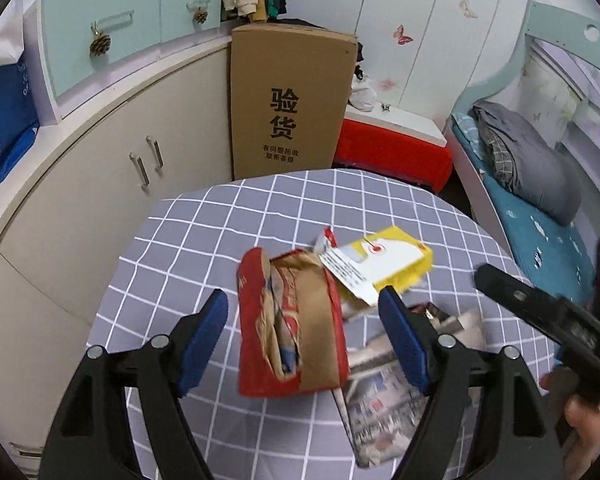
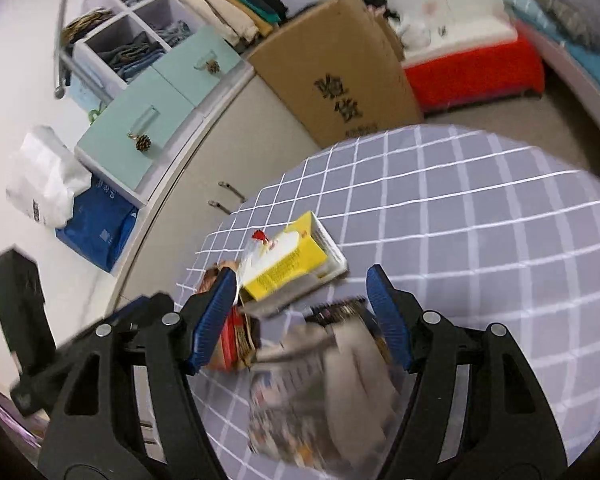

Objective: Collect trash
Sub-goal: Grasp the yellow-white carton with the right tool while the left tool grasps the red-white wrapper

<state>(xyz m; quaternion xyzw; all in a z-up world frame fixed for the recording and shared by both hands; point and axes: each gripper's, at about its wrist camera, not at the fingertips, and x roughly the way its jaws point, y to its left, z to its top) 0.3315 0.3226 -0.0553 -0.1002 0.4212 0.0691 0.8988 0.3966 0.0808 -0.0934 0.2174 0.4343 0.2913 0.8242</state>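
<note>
Trash lies in a heap on a table with a grey checked cloth [image 1: 204,232]. A torn red and brown paper bag [image 1: 292,328] sits between the blue pads of my left gripper [image 1: 304,312], which is open and clear of the bag's sides. Behind the bag lies a yellow and white carton [image 1: 392,256], with crumpled printed paper [image 1: 384,396] to its right. My right gripper [image 2: 300,300] hangs open over the printed paper [image 2: 324,380], the yellow carton [image 2: 292,260] just beyond its tips and the red bag [image 2: 232,340] by its left pad.
A tall cardboard box [image 1: 288,104] stands behind the table, against a beige cabinet [image 1: 112,184]. A red bench [image 1: 392,152] and a bed [image 1: 540,200] lie to the right. A hand [image 1: 584,420] grips the right tool's handle at the frame's edge.
</note>
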